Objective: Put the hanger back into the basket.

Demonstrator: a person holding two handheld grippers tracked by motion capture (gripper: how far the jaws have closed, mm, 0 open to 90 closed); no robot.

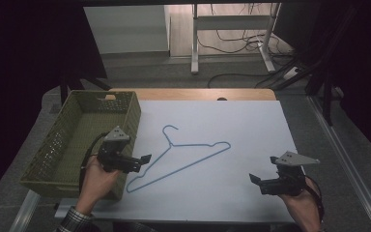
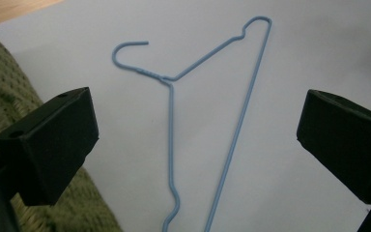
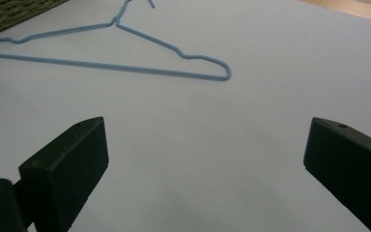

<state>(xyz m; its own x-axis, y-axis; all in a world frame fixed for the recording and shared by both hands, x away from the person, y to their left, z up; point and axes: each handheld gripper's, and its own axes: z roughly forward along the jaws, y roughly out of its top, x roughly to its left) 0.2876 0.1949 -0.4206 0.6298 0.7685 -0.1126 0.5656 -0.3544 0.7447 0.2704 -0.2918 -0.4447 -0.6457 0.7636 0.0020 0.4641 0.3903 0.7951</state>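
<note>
Blue wire hanger (image 1: 183, 157) lay flat on tabletop (image 1: 241, 125), just right of green basket (image 1: 53, 145). Left tool (image 1: 147, 159) hovered near its lower end, jaws wide apart; right tool (image 1: 252, 178) well apart, also agape. Risk: thin wire, flush w/ surface, could slip the jaws or skid.

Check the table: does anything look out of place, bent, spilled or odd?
Nothing stands out. The thin blue wire hanger lies flat and whole on the pale sheet, beside the olive woven plastic basket, which sits upright. The left gripper and right gripper are both open, holding nothing.
</note>
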